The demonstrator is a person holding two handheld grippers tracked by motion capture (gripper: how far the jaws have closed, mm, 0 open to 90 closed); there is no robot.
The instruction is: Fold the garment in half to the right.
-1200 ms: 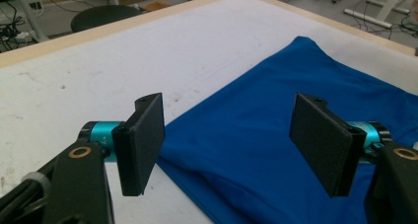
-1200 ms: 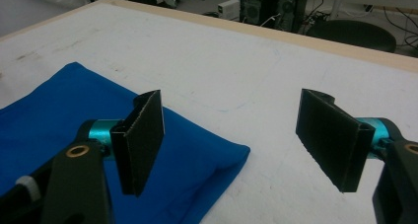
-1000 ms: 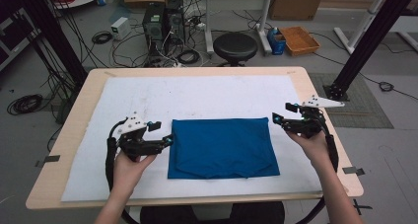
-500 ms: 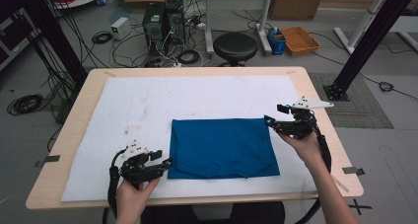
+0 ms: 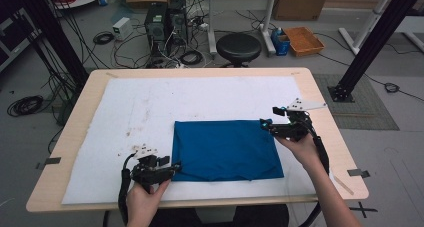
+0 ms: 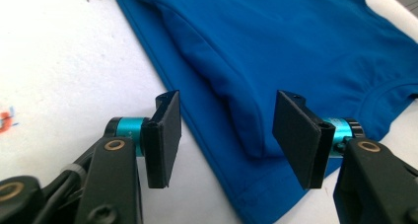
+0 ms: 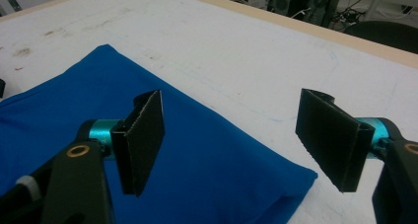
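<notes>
On the tabletop (image 5: pixel 90 94), under a white sheet (image 5: pixel 150 107) that covers most of it, a folded blue garment (image 5: pixel 225 149) lies flat, a little toward the person's side and right of centre. Long axis runs left to right across the tabletop; short axis runs away from the person.

Two tools sit at opposite corners of the garment, on its diagonal. Left tool (image 5: pixel 172 168) is at the near left corner, low over the sheet, pointing right toward the cloth. Right tool (image 5: pixel 265 123) is at the far right corner, pointing left toward it. Each hand is nearer its own corner; neither reaches across.

Left tool, from the left gripper view (image 6: pixel 224 130): jaws have just been closing and now stand partly open, astride the corner. A folded ridge of blue cloth (image 6: pixel 236 110) runs up between them, hem edge passing under the gap. Pads look apart from the fabric, so nothing held.

Right tool, from the right gripper view (image 7: pixel 241 140): jaws wide apart, garment corner (image 7: pixel 296 177) below and between them, mostly under the left-hand jaw. No contact that I can see; nothing gripped.

Judgement: next move is likely a pinch at both corners. Left needs only to close; right looks as if it must drop to the cloth first.
</notes>
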